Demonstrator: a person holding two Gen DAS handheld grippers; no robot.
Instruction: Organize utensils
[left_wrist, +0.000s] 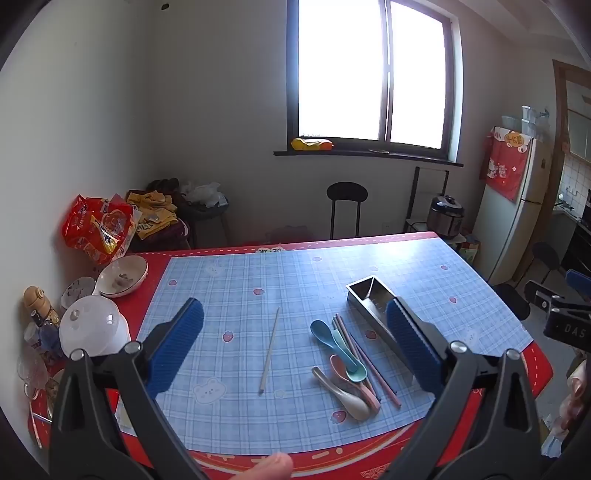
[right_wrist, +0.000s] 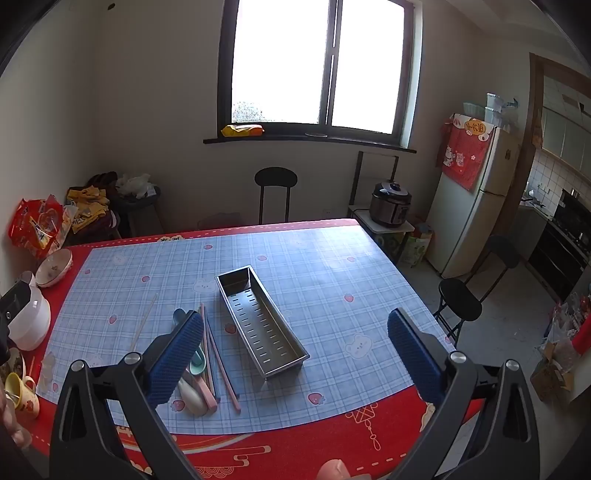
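Several spoons (left_wrist: 341, 360) and chopsticks (left_wrist: 364, 363) lie heaped on the table (left_wrist: 236, 280) just beside the perforated metal tray (right_wrist: 260, 321), with one lone chopstick (left_wrist: 269, 350) well apart to the left. They look light, stiff and smooth, likely slippery, so pinch each mid-handle. The left hand-held gripper (left_wrist: 295, 347) and right hand-held gripper (right_wrist: 295, 354) both hover spread wide, holding nothing.

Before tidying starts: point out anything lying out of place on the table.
One pale chopstick lies alone on the blue mat, apart from the pile of spoons and chopsticks beside the empty metal tray. Nothing looks spilled or broken.
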